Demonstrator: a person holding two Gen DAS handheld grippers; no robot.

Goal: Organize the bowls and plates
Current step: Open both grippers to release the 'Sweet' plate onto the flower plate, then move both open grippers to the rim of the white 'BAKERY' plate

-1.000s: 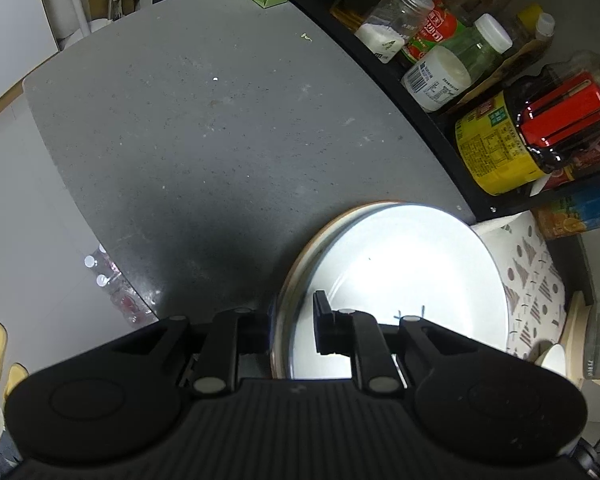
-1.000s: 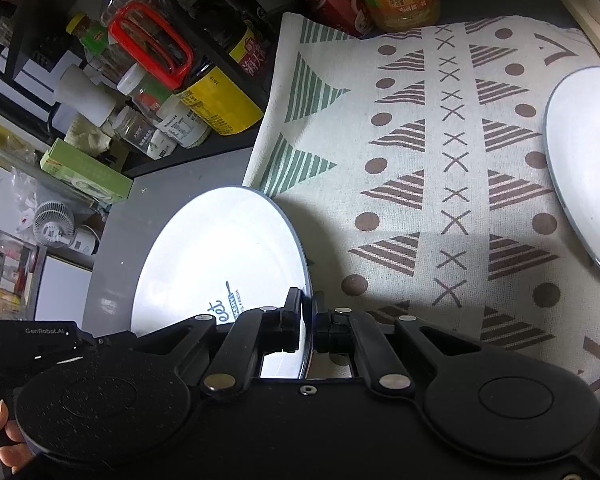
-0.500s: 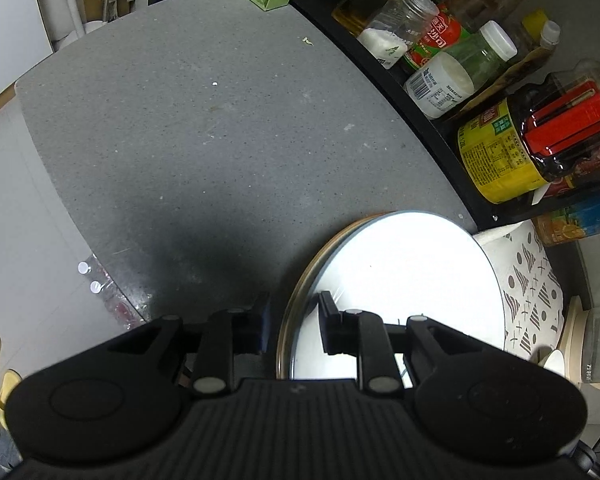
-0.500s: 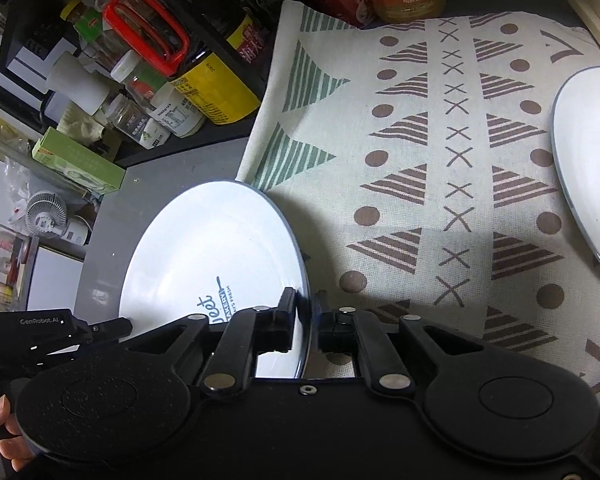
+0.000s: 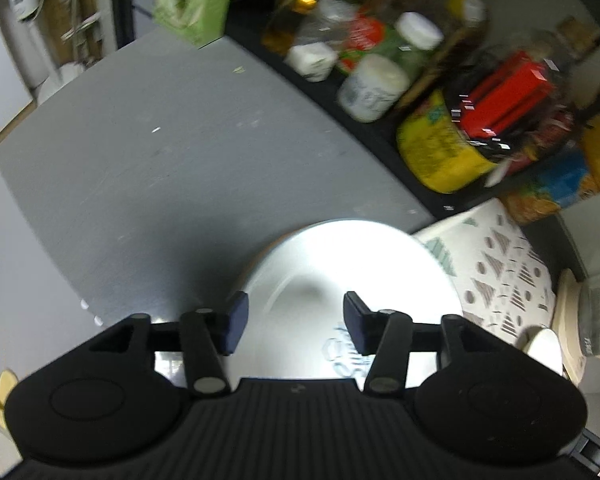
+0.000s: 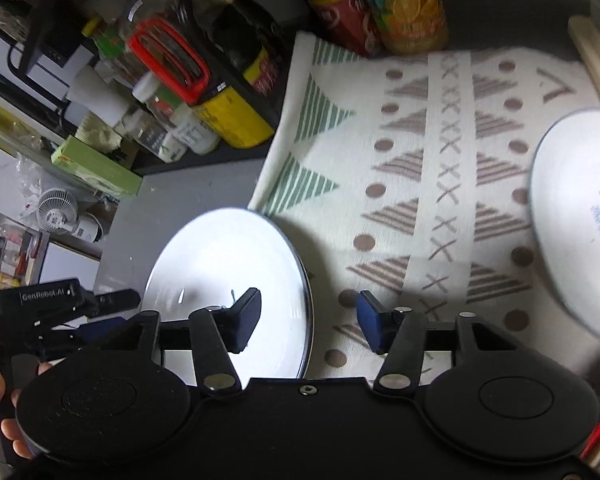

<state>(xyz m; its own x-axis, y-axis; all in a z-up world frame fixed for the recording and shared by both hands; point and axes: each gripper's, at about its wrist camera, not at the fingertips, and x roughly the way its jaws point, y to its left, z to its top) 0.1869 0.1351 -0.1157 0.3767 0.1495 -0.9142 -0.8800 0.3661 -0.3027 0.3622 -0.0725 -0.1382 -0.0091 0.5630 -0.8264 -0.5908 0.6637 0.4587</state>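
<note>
Two white plates in sight. Nearer plate (image 6: pixel 236 280) flat on the grey counter (image 5: pixel 160 152), its rim at 3 o'clock just overlapping the patterned cloth (image 6: pixel 440 184); second plate (image 6: pixel 580 216) on the cloth at 3 o'clock, well apart, cut off by the frame edge. Two grippers, both released, jaws just opened. Left gripper (image 5: pixel 292 322) above the nearer plate, pads spread, touching nothing that can be seen. Right gripper (image 6: pixel 308 320) straddling that plate's right rim, one finger (image 6: pixel 246 320) over the plate, the other over the cloth, neither pressing. Crowded rack of bottles and jars (image 5: pixel 420 92) from 12 to 2 o'clock. Open counter from 9 to 12 o'clock, ending in a curved edge at 9.
</note>
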